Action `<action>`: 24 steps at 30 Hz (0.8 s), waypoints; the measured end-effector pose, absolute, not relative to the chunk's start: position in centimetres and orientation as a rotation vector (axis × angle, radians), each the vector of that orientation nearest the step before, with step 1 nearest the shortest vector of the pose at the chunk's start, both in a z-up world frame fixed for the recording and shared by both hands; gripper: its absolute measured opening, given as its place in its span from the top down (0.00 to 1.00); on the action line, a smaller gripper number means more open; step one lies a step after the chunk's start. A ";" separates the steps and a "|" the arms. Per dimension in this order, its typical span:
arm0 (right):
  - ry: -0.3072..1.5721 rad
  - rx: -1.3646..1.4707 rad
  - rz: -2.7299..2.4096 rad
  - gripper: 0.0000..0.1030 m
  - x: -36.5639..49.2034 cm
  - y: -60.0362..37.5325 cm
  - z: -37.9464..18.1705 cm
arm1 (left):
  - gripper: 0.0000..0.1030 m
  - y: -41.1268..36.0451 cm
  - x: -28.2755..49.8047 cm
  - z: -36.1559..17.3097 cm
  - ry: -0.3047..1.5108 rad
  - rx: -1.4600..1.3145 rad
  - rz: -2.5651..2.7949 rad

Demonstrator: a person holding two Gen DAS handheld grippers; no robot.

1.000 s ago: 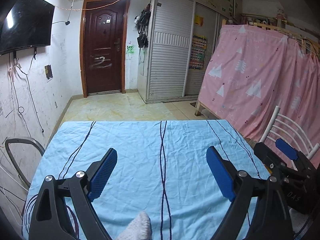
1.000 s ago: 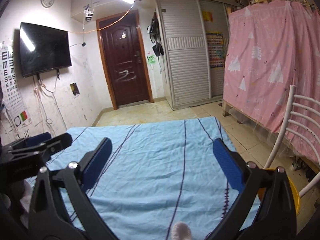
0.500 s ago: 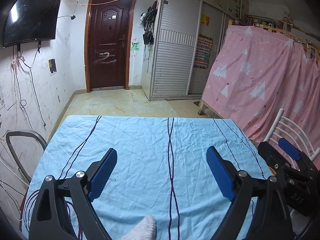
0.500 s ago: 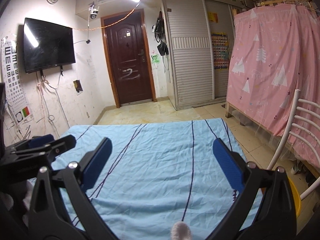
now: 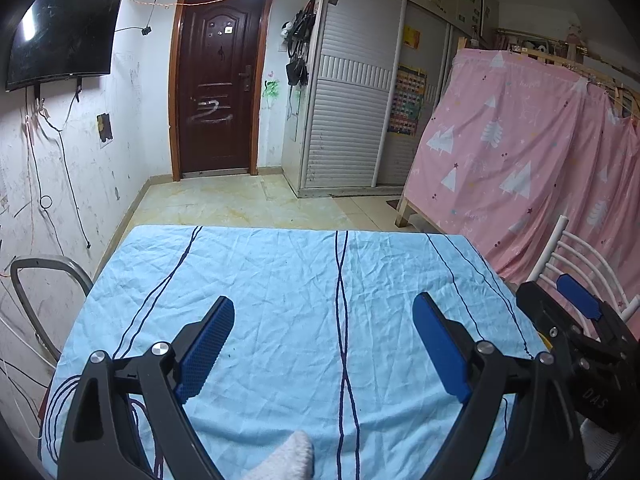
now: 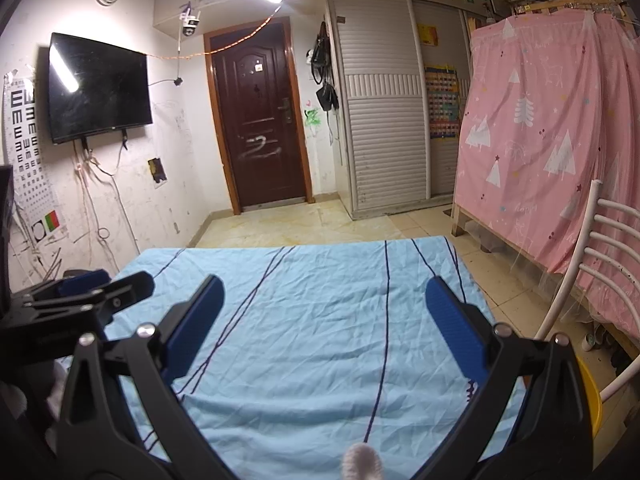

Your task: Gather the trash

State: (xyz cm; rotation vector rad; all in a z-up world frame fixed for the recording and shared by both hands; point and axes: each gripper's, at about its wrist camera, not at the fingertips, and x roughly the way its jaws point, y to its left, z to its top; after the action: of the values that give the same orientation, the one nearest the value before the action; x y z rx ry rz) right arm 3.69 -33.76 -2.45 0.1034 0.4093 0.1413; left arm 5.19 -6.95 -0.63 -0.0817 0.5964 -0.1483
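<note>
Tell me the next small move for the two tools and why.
Probably tilt both downward to search. The left tool and right tool are open and hold nothing above the wrinkled light blue striped tablecloth, where no trash shows; only a yellow tub peeks out at the table's right.

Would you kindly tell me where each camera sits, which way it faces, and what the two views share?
Left wrist: sits behind the open left gripper, facing across the blue cloth toward the door; the right gripper shows at the right edge.
Right wrist: sits behind the open right gripper, facing the same way; the left gripper shows at the left, a yellow bin at lower right.
Shared: cloth, door, TV, wardrobe, pink curtain, white chair.
</note>
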 end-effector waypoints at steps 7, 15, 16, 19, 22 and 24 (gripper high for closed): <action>0.412 0.100 0.143 0.06 3.7 -33.5 -2.6 | 0.20 -6.9 5.2 -0.8 0.599 -0.084 -0.145; 0.414 0.098 0.145 0.06 3.7 -33.4 -2.8 | 0.20 -7.0 5.2 -0.9 0.601 -0.086 -0.144; 0.413 0.099 0.145 0.06 3.7 -33.4 -2.8 | 0.20 -7.0 5.2 -0.9 0.602 -0.086 -0.144; 0.416 0.099 0.147 0.06 3.7 -33.3 -2.9 | 0.19 -7.1 5.1 -1.1 0.602 -0.086 -0.141; 0.420 0.097 0.149 0.06 3.7 -33.3 -3.0 | 0.19 -7.1 5.1 -1.2 0.602 -0.086 -0.140; 0.419 0.097 0.150 0.06 3.7 -33.2 -3.1 | 0.19 -7.0 5.1 -1.2 0.599 -0.093 -0.139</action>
State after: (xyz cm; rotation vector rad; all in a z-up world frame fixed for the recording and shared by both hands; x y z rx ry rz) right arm 3.72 -33.20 -3.06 0.0970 0.4192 0.1503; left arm 5.08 -7.02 -1.23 -0.0930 0.5988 -0.1395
